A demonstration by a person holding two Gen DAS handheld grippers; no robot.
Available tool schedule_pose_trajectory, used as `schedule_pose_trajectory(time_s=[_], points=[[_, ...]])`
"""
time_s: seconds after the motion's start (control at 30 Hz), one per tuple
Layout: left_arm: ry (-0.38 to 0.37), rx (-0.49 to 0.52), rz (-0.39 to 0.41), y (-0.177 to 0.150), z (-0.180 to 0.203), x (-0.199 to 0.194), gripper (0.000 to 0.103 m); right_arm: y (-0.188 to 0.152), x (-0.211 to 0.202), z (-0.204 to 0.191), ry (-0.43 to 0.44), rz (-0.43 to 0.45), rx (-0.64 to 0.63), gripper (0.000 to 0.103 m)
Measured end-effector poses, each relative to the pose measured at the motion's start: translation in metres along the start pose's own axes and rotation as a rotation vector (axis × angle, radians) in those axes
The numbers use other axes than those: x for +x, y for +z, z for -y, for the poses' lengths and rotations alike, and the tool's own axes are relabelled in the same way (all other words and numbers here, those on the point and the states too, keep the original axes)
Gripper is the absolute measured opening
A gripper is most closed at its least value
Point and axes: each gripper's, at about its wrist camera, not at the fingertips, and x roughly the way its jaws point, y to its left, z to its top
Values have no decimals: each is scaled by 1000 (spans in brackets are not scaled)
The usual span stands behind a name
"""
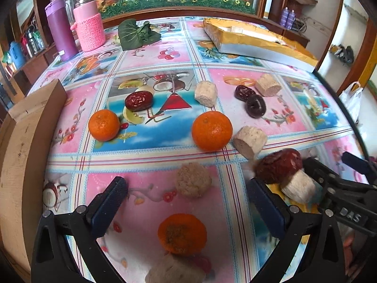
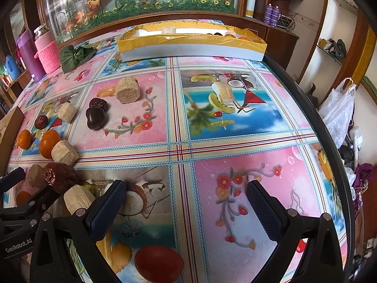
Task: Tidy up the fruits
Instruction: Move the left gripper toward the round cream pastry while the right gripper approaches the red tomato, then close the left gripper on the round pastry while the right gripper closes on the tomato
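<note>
Your bench [image 2: 212, 141] carries the yellow-rimmed box [image 2: 188, 47] at its far edge, with a few fruits already lying inside. Two oranges [image 1: 211, 131] sit mid-bench, a red date [image 1: 139, 101] behind them and pale cut sugarcane pieces [image 1: 250, 141] scattered around. Your left tool [image 1: 186, 202] is spread wide above a third orange [image 1: 182, 233], holding nothing — your right tool [image 2: 186, 202] hangs just as wide and empty over bare cloth.

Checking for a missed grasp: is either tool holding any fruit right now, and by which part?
Nothing is held. Left tool and right tool are both open, with only tablecloth between their fingers.
</note>
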Motion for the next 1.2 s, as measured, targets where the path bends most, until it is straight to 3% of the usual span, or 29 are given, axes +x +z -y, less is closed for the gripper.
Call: schedule_pose_trajectory(time_s=[0.1,0.23,0.3,0.4,0.5,0.6,0.7,0.9,1.03,1.13,1.2], points=[[-57,-56,56,-3,-15,-23,101,0,0,0,0,2,0,102],[-9,-76,224,-5,-38,-73,101,-3,-6,5,-15,14,35,102],[27,-99,311,-6,-53,-98,101,-7,-22,11,0,65,76,102],[81,-129,421,-8,-72,-129,102,-14,-64,14,5,207,105,102],[144,-138,513,-9,-82,-151,102,-30,-116,16,-39,427,131,102],[76,-130,516,-13,-84,-155,102,-46,-141,16,-63,566,134,102],[52,-102,461,-16,-73,-143,102,-46,-135,15,-53,495,123,102],[128,-60,415,-34,-56,-129,102,-54,-113,12,-35,338,107,102],[168,-40,440,-41,-51,-131,102,-59,-103,14,12,295,144,102],[139,-44,454,-44,-53,-131,102,-61,-98,11,28,280,152,102],[128,-38,420,-42,-54,-127,102,-61,-96,8,26,275,148,102]])
